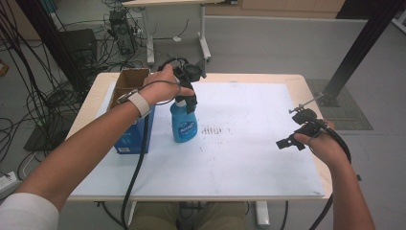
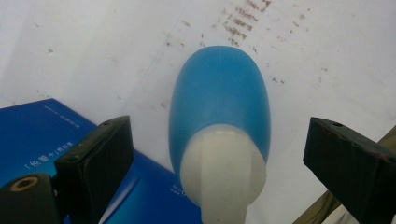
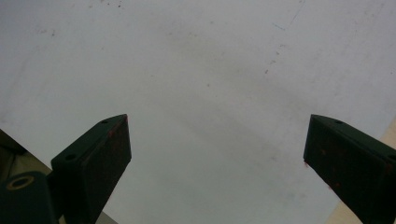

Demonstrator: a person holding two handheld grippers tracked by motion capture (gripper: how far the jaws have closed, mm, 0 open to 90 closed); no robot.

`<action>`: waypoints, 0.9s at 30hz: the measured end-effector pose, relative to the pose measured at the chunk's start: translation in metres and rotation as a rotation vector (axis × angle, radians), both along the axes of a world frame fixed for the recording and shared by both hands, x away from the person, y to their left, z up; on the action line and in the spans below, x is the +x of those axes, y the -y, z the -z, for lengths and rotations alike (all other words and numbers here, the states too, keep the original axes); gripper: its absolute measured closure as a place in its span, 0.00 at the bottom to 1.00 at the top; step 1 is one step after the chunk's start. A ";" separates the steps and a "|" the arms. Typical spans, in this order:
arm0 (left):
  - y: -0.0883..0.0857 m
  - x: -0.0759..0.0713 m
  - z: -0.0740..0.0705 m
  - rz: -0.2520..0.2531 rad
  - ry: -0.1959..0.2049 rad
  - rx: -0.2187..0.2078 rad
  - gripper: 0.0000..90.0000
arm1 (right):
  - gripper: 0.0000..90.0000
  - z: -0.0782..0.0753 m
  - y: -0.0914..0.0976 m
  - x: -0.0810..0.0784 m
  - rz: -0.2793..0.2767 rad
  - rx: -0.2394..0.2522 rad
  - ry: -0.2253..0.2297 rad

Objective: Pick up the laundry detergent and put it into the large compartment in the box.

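While the left gripper (image 2: 219, 154) hangs open over the blue spray bottle (image 1: 184, 122), its jaws straddle the white cap (image 2: 223, 172) for a grasp. The right gripper (image 1: 300, 135) waits open aside

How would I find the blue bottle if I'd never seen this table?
Look at the white table, then its left side, where a blue box stands. The bottle is right beside it, under the left tool: rounded, with a white top.

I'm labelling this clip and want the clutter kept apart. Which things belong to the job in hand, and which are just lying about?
In the job:
- blue bottle, upright on the white mat, between the open jaws
- left gripper, above its white cap

Lying about:
- blue box, open, beside the bottle
- right gripper, open, idle over the white mat
- cables on the floor
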State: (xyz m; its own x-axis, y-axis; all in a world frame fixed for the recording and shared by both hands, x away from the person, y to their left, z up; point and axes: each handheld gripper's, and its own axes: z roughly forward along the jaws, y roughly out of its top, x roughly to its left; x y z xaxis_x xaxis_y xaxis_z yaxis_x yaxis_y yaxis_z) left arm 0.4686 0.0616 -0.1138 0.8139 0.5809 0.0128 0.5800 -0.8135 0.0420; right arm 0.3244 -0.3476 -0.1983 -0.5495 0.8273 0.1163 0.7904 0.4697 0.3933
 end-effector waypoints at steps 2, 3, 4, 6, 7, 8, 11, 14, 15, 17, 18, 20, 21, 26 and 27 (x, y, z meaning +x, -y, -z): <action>0.000 0.000 0.000 0.000 0.001 0.001 0.10 | 0.08 0.000 0.000 0.000 -0.001 0.000 0.003; 0.000 0.000 0.000 0.000 0.000 0.000 0.10 | 0.08 0.000 0.000 0.000 0.002 0.001 0.001; -0.001 0.000 0.000 0.000 0.000 0.000 0.10 | 0.08 0.000 0.000 0.000 0.001 0.001 0.001; -0.001 0.001 0.000 0.003 -0.003 -0.002 0.10 | 0.08 0.000 0.000 0.000 -0.001 0.000 0.002; -0.001 0.001 0.000 0.003 -0.003 -0.001 0.10 | 0.08 0.000 0.000 0.001 0.000 0.000 0.001; -0.001 0.000 0.000 0.003 -0.002 -0.001 0.10 | 0.08 0.000 0.000 0.001 0.000 0.001 0.001; -0.001 0.000 -0.001 0.001 0.000 -0.002 0.10 | 0.08 0.000 -0.001 0.001 -0.002 0.001 0.003; -0.002 -0.001 -0.001 0.000 0.001 -0.004 0.10 | 0.08 -0.001 -0.001 0.000 -0.004 0.000 0.005; -0.002 -0.001 -0.001 -0.001 0.001 -0.004 0.10 | 0.08 -0.001 -0.001 0.000 -0.003 0.001 0.004; -0.002 -0.001 -0.001 -0.001 0.002 -0.003 0.10 | 0.08 -0.001 -0.001 0.000 -0.005 0.001 0.006; -0.002 -0.001 -0.001 -0.002 0.002 -0.003 0.10 | 0.08 -0.001 -0.001 0.000 -0.005 0.001 0.006; -0.002 -0.001 -0.001 -0.002 0.002 -0.003 0.10 | 0.08 -0.001 -0.001 0.000 -0.002 0.001 0.006; -0.002 -0.001 -0.001 -0.002 0.002 -0.003 0.10 | 0.08 -0.001 -0.001 -0.001 -0.003 0.001 0.006; -0.002 -0.001 -0.001 -0.006 0.003 -0.004 0.10 | 0.08 -0.001 -0.001 -0.001 0.000 0.001 0.005; -0.002 -0.001 -0.001 -0.006 0.002 -0.003 0.10 | 0.08 -0.001 -0.001 -0.001 -0.004 0.000 0.008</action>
State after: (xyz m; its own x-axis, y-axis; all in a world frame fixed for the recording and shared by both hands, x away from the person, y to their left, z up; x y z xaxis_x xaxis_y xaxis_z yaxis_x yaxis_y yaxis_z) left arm 0.4675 0.0635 -0.1124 0.8105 0.5857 0.0128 0.5846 -0.8100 0.0460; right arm 0.3236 -0.3470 -0.1973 -0.5537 0.8252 0.1116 0.7852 0.4728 0.3998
